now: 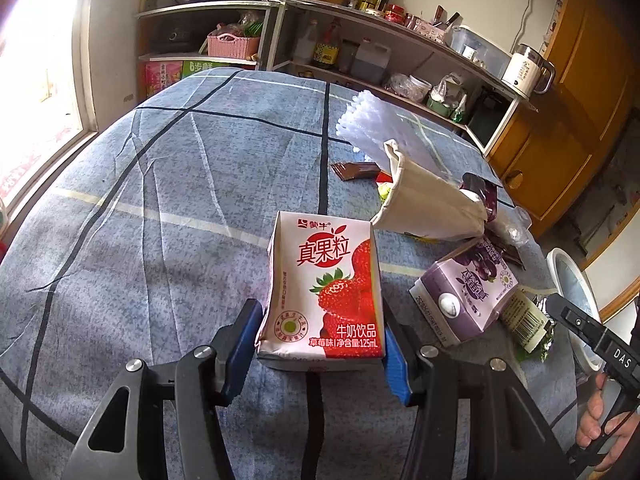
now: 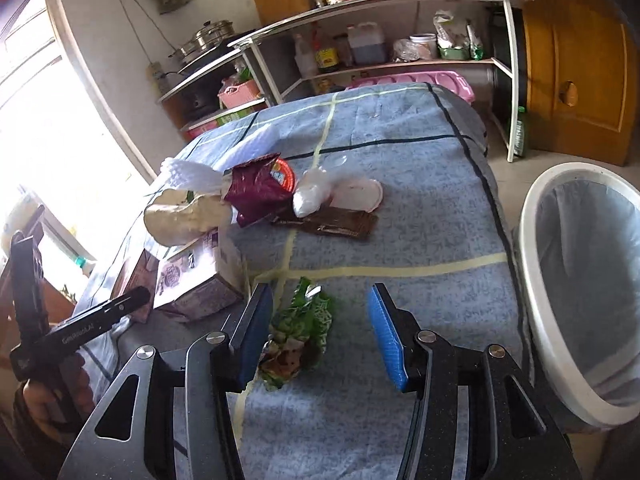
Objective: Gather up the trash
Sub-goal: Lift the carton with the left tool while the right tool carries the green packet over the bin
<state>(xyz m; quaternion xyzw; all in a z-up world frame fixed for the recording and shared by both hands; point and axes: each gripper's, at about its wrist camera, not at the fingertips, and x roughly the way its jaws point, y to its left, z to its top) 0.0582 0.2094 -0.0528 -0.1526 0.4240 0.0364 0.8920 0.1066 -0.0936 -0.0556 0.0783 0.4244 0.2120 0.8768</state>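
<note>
- Left gripper (image 1: pixel 320 344): jaws closed on the strawberry milk carton (image 1: pixel 324 288), one blue pad pressed to each narrow side near the base. The carton stands upright over the blue checked tablecloth (image 1: pixel 160 200); whether it is lifted clear cannot be told.
- Right gripper (image 2: pixel 320 334): jaws parted about halfway, nothing gripped. The crumpled green wrapper (image 2: pixel 298 340) lies on the cloth between the pads, closer to the left pad; neither pad presses it.
- Handling, carton: judged light and probably empty, with thin board walls that dent under pressure. The present hold across the narrow sides, low down, suits it; a harder squeeze risks collapse.
- Handling, wrapper: judged very light, soft and slick foil. It should be taken across the bunched middle, with the jaws closing nearly fully, or it may slip out.
- Appearance: the carton is white and red, printed with strawberries and Chinese text. The wrapper is green with a brownish, silvery inner face.
- Surroundings: a purple milk carton (image 1: pixel 468 292) lies on its side just right of the held one. A cream cloth bag (image 1: pixel 424 196) lies beyond it. The white bin (image 2: pixel 580 280), lined with a bag, stands off the table's right edge.
</note>
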